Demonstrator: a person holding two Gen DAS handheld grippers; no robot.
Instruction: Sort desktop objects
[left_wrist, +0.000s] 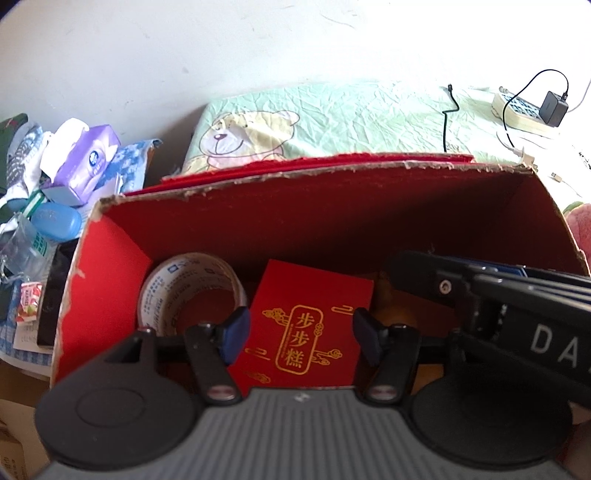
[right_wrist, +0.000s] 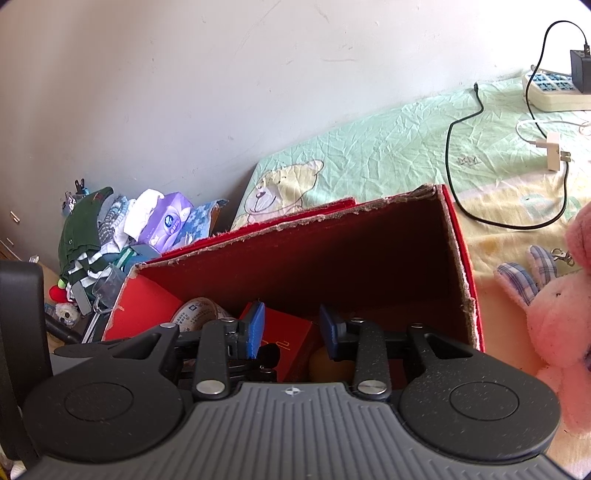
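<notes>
You have a bed (right_wrist: 388, 147) as the carrying surface, covered in a crinkled pale green sheet printed with a yellow bear (right_wrist: 284, 192) near its left end, up against the wall. Directly on it stands the red box (right_wrist: 458, 240), open-topped with torn cardboard edges. Behind the box, a black cable (right_wrist: 448, 147) snakes across the sheet. At the far right lies a white power strip (right_wrist: 554, 92) with a black charger (right_wrist: 580, 72) plugged in, and near it a white plug (right_wrist: 553, 151) on a white cord. To the right of the box, a pink plush toy (right_wrist: 554, 314) rests on the yellow part of the sheet.
</notes>
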